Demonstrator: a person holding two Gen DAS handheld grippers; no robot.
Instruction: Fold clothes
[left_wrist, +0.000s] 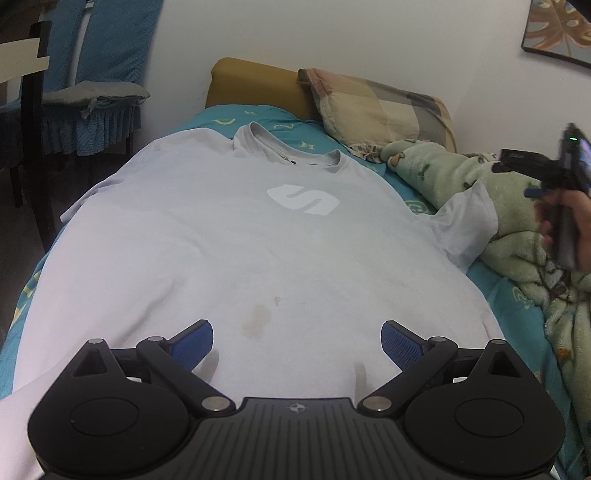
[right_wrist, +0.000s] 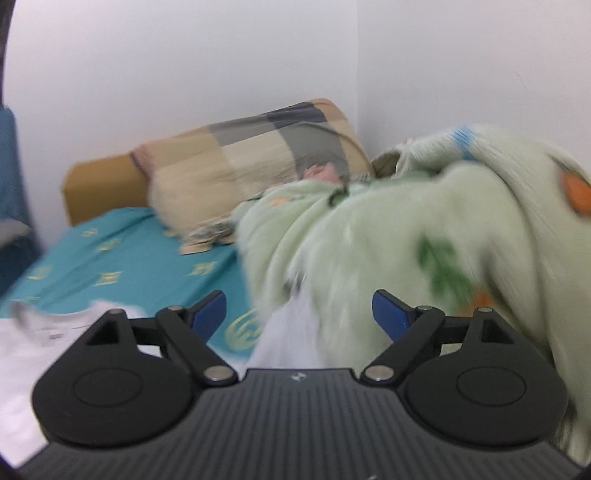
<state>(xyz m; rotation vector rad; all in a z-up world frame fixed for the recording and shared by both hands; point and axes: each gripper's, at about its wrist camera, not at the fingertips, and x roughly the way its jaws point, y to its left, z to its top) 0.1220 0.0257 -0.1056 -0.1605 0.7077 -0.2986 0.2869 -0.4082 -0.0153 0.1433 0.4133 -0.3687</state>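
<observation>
stage: early, no fold visible | white T-shirt (left_wrist: 258, 229) spread flat, front up, on bed (left_wrist: 229, 114), right sleeve (left_wrist: 469, 221) lying out against green blanket (left_wrist: 443, 173) | left gripper (left_wrist: 297, 341) jaws wide, empty, over hem | right gripper (right_wrist: 299, 314) jaws wide, empty | left: all folds

White T-shirt (left_wrist: 258, 236) (brown-stained), teal sheet (right_wrist: 122, 254), pale-green blanket (right_wrist: 388, 236)
</observation>
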